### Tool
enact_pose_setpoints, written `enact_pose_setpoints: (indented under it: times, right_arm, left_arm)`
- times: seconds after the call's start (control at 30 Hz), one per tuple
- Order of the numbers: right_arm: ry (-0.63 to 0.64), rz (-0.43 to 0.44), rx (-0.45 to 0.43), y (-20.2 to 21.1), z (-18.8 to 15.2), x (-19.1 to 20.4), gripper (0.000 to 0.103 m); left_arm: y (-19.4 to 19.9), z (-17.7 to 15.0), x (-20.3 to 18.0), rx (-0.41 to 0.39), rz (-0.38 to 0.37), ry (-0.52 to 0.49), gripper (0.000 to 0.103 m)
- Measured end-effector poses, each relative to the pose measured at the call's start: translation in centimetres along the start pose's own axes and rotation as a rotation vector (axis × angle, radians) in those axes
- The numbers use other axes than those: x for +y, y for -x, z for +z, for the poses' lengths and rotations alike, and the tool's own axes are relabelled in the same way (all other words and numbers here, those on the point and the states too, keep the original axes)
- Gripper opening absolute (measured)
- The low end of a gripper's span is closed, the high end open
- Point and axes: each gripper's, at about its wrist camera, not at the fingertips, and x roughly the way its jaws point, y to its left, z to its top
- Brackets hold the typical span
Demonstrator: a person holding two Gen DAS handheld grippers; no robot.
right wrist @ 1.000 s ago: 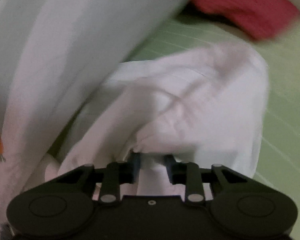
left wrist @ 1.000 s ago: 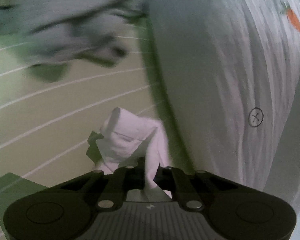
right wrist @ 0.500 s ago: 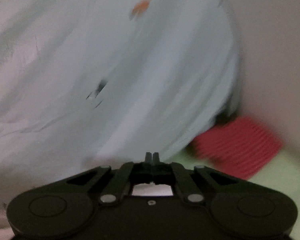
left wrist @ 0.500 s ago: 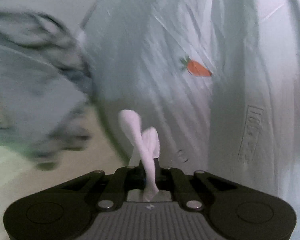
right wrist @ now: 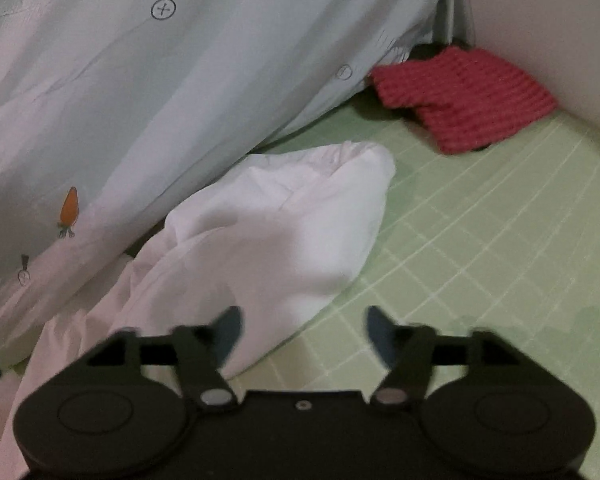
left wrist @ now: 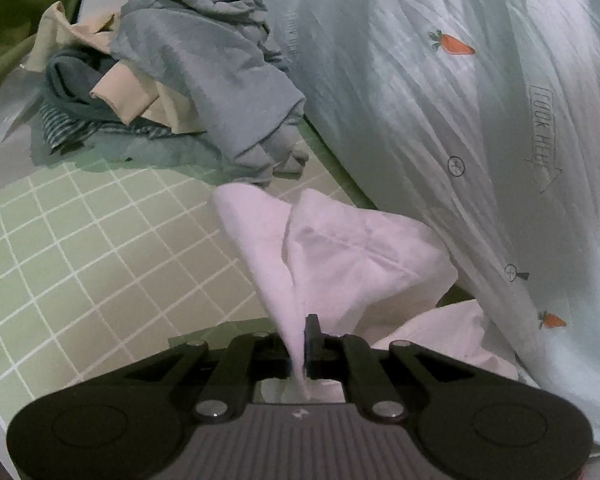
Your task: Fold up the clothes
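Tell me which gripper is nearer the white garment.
Left. The left gripper is shut on the white garment; the right gripper hangs open just off its edge, holding nothing.

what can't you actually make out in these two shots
- What kind of garment the white garment is: left wrist view, it is bunched up and pinched in the left gripper.
- What lies behind the carrot-print cover: right wrist view, the cover hides it.
- Whole shape of the red knit: one end runs under the cover.
- The right gripper: blurred, though its jaws stand apart.
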Motion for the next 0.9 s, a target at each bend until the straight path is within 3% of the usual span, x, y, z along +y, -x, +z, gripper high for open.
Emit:
enact_pose_setpoints:
  times: [0.2,0.53,0.6,0.67,0.73,0.8,0.9]
  right_arm:
    - [-0.16,0.017,0.03,-5.2,3.1,1.3,0.097]
    - [-0.387,-0.255,0.088,-15.2,6.8,-1.0,0.097]
    - [-0.439,-0.205,0.106,-15.9,6.6,-1.7,0.078]
    - [-0.418,-0.155,0.088,-15.7,7.0,-0.9,0.021]
    - [-0.33,-0.141,0.027,-14.7,8.3,1.1,0.009]
    - [-0.277,-0.106,-0.062,-12.9,10.4,2.7,0.007]
    - [-0.306,-0.018,-0.221,-7.8,14.4,3.6,0.006]
  left_arm:
    - [-2.6,1.4,0.5,0.018,0.038,0.067,0.008]
    - [-7.2,3.9,1.3,0.051,0.105,0.183,0.008]
    - [-8.1,4.4,1.4,0.058,0.118,0.206,0.005]
    - [-8.9,6.4,0.1,0.02,0.095,0.187,0.004]
    - [-9.6,8.8,-1.5,-0.029,0.062,0.157,0.004]
    - [-9.9,11.4,-3.5,-0.085,0.014,0.127,0.004]
    - [-7.5,15.5,-7.8,-0.189,-0.114,0.093,0.004]
